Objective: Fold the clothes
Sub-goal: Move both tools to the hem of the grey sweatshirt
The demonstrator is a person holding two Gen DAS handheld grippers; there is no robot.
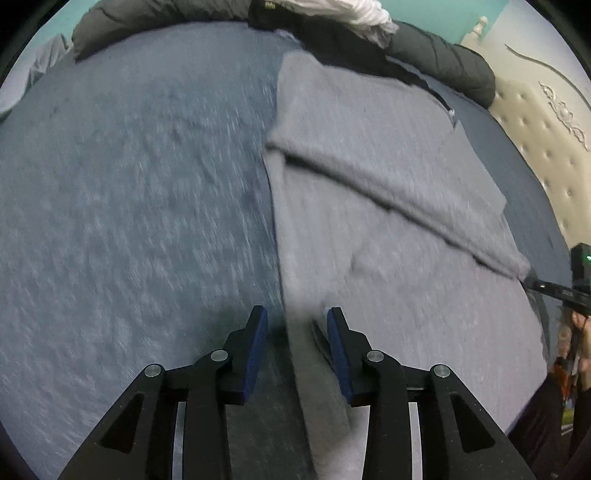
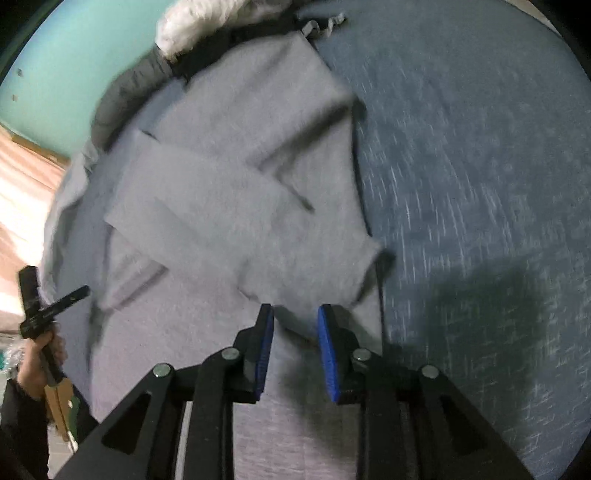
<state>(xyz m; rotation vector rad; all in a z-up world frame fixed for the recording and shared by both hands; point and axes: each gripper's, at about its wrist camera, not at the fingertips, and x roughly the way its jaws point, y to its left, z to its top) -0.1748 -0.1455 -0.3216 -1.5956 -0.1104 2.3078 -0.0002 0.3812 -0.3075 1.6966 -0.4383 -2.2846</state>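
Folding grey sweater (image 1: 388,177) on bed (image 1: 129,203); sleeves laid in. Our left gripper (image 1: 297,347), right gripper (image 2: 295,347) fingers apart, empty. Next we grip hem.

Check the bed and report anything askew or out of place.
The grey garment lies half folded, its sleeves crossing at uneven angles. A heap of dark and white clothes sits piled at the blue bedsheet's far edge.

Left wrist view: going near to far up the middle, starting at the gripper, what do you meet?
Left gripper, its jaws apart over the garment's edge → grey garment, partly folded on the blue bedsheet → dark jacket → white cloth at the far edge.
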